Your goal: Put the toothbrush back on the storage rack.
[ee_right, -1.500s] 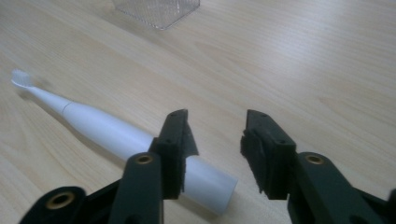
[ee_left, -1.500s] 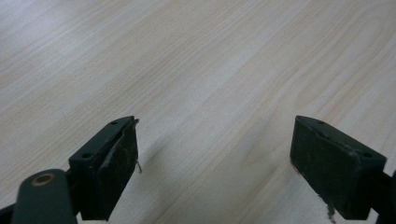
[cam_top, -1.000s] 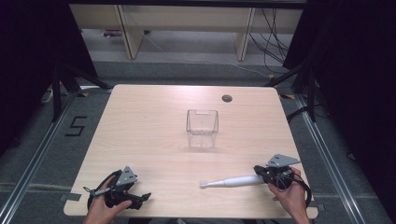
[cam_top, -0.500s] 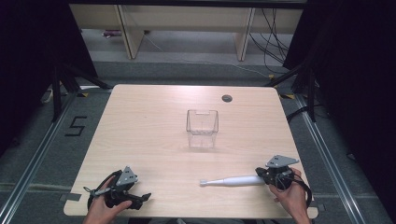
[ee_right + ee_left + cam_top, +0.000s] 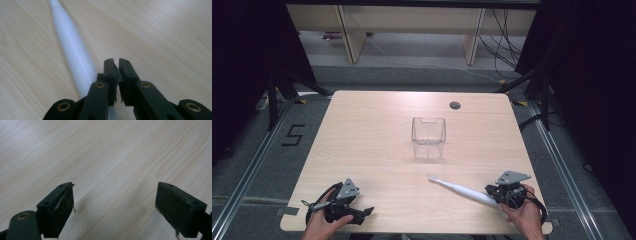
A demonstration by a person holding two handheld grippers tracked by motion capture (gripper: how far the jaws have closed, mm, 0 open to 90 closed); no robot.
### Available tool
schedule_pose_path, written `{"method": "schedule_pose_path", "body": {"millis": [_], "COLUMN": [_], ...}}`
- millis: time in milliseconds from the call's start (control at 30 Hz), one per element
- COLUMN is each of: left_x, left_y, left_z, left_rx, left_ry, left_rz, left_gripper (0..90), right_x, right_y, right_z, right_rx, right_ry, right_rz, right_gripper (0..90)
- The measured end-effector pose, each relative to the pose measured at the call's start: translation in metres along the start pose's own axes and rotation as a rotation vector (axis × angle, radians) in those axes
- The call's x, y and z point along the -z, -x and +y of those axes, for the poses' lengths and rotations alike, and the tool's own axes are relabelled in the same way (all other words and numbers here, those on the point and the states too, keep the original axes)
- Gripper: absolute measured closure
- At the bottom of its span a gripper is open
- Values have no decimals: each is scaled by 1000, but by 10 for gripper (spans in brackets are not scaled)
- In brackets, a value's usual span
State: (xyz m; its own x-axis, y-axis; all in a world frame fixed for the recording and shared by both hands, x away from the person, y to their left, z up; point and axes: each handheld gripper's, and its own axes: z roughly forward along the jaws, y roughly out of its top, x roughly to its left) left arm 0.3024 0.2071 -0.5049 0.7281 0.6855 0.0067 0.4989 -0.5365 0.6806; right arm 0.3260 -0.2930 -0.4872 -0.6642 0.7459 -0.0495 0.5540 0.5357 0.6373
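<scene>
White electric toothbrush (image 5: 464, 189) on the worktop (image 5: 377, 135) — rigid, light, probably slippery; grip its thick handle. Right claw (image 5: 116, 65) closed empty beside it; left claw (image 5: 115, 202) wide.

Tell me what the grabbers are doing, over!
Left gripper open over bare table. Right gripper shut, empty, beside the white toothbrush. Clear box mid-table, nothing between.
</scene>
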Motion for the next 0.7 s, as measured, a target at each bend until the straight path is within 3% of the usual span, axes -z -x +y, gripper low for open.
{"method": "schedule_pose_path", "body": {"millis": [200, 267, 300, 367, 467, 500, 600, 633, 700], "left_x": [0, 0, 0, 0, 0, -1, 0, 0, 0], "left_y": [0, -1, -1, 0, -1, -1, -1, -2, -2], "left_z": [0, 0, 1, 0, 0, 0, 0, 0, -1], "left_rx": [-2, -24, -13, 2, -5, -8, -6, -6, -6], "left_ry": [-2, -1, -4, -1, -3, -3, -6, 0, -3], "left_rz": [-1, 5, 8, 3, 3, 9, 0, 12, 10], "left_gripper": [149, 149, 149, 149, 149, 149, 149, 149, 148], "right_x": [3, 3, 2, 3, 4, 6, 8, 9, 11], "right_y": [-4, -4, -2, -4, -2, -3, -3, -5, -4], "right_z": [-1, -1, 0, 0, 1, 2, 6, 7, 12], "right_rx": [-4, 8, 29, 5, 23, 5, 22, 8, 30], "right_ry": [-9, -13, -6, -7, 7, 1, -11, -10, -11], "right_rz": [4, 2, 10, 10, -3, -5, -33, -39, -51], "right_gripper": [848, 846, 845, 843, 826, 817, 773, 758, 722]}}
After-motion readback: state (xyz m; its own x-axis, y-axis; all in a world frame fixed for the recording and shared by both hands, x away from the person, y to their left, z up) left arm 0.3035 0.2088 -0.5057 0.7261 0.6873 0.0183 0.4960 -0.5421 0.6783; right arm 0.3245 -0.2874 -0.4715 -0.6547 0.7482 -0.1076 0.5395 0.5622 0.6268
